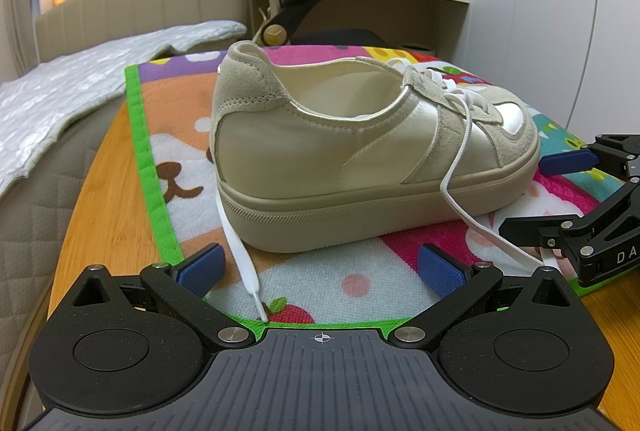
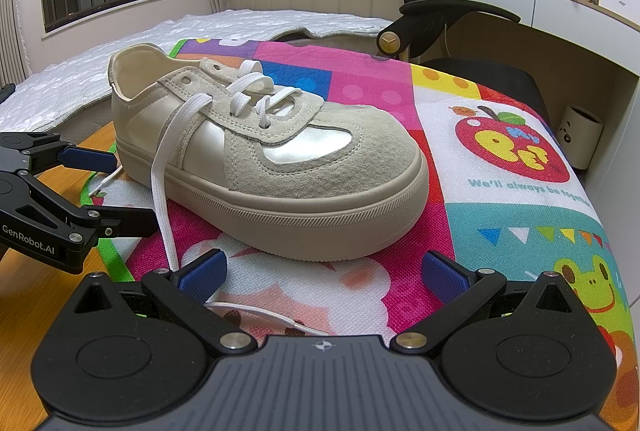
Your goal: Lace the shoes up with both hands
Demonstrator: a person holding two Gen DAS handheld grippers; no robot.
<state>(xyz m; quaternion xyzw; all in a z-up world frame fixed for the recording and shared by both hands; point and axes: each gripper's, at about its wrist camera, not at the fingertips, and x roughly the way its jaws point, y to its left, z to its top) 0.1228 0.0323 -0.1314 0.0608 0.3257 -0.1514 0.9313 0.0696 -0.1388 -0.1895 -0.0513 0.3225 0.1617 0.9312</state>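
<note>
Shoe (image 1: 372, 155) laces are only partly threaded: the beige sneaker is set upright on a colourful patterned mat (image 2: 500, 135), its long axis running across both wrist views, heel toward the left gripper (image 1: 320, 269) and toe toward the right gripper (image 2: 322, 275). Both grippers are held with jaws spread wide and nothing between them. One lace end (image 1: 244, 267) is laid out from under the heel across the mat and ends between the left gripper's pads, its tip just ahead of the body. The other lace end (image 2: 160, 191) is draped down the near side of the shoe from the upper eyelets and is curled on the mat beside the right gripper's left pad (image 2: 202, 273). Each free end is therefore judged nearer to its own gripper. The top eyelets (image 2: 186, 81) are seen empty, so threading is judged unfinished; a pinch on each lace end is likely called for next.
</note>
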